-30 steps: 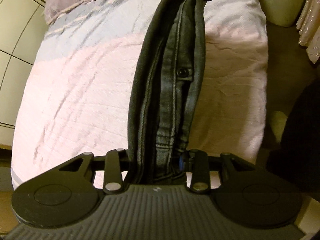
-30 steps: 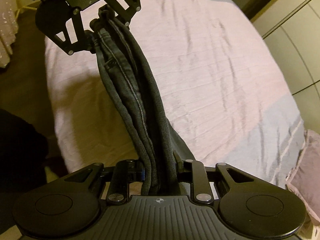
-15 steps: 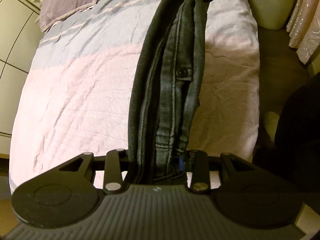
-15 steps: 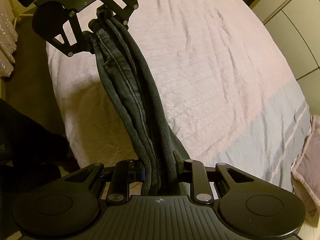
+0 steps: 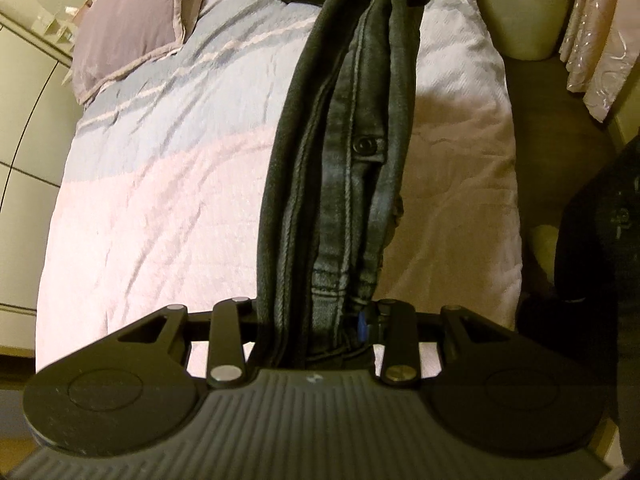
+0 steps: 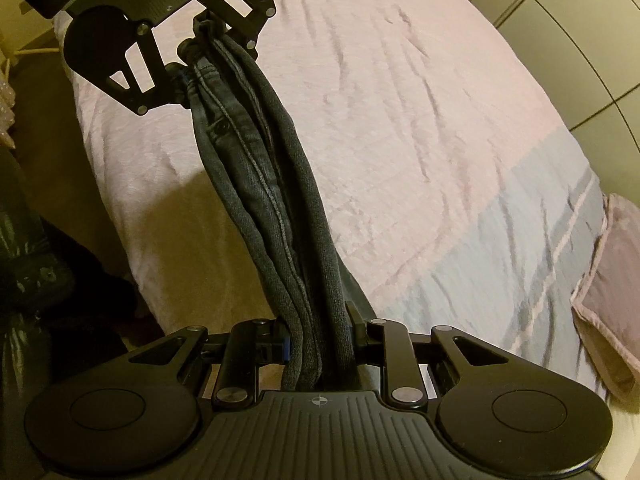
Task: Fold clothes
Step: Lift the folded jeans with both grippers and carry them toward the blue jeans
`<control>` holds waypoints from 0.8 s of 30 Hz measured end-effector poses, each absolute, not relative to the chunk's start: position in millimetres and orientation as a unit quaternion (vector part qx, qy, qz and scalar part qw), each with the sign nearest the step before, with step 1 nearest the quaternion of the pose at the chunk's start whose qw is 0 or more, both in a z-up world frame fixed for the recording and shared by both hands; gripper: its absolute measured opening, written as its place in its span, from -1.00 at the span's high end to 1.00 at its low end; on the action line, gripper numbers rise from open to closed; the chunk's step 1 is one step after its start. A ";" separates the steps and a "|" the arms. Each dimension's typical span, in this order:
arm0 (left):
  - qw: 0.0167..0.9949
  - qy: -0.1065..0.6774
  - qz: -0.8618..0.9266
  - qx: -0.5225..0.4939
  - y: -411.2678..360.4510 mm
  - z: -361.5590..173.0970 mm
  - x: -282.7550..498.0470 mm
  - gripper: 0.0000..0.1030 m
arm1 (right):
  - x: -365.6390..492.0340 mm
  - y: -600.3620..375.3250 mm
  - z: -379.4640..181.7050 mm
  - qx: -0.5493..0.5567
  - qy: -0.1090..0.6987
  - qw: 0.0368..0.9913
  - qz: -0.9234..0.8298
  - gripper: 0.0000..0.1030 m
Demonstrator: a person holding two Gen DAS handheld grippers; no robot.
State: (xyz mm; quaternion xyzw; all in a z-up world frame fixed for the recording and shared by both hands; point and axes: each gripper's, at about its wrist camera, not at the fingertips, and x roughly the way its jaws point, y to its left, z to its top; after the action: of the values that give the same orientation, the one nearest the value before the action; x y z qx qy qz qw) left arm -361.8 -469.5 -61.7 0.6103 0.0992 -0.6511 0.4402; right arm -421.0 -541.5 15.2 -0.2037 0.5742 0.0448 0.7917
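I have the left gripper (image 5: 316,320) and right gripper (image 6: 320,344) each clamped on the jeans (image 5: 340,160), stretched above the bed (image 5: 160,200).

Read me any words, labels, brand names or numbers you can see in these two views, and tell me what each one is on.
No readable text in either view.
Jeans: the button may be embossed, too small to read.
Left tool: small pale mark on its body, not legible.
Right tool: a small crosshair symbol on its body, no letters.
Bedspread: no writing.
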 end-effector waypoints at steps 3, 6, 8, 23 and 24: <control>0.435 0.090 -0.655 0.611 -472.0 -59.5 -367.1 0.37 | -427.0 -542.3 18.0 -0.201 0.575 0.792 0.035 0.56; 0.429 0.081 -0.660 0.611 -474.3 -58.1 -371.4 0.37 | -432.5 -542.7 20.4 -0.198 0.576 0.793 0.027 0.56; 0.425 0.075 -0.662 0.612 -476.4 -58.1 -374.6 0.37 | -436.1 -543.2 21.9 -0.194 0.576 0.793 0.021 0.57; 0.393 0.041 -0.686 0.611 -493.5 -64.1 -384.1 0.37 | -449.9 -545.9 25.6 -0.170 0.590 0.789 -0.023 0.56; 0.391 0.037 -0.688 0.610 -495.2 -64.6 -384.3 0.37 | -450.6 -546.7 26.3 -0.168 0.591 0.788 -0.027 0.56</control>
State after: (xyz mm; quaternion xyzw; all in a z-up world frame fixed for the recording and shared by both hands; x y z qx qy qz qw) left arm -384.3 -495.2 -64.6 0.6101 0.0373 -0.6883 0.3908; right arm -450.6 -546.7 26.3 -0.1685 0.5912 -0.0272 0.7882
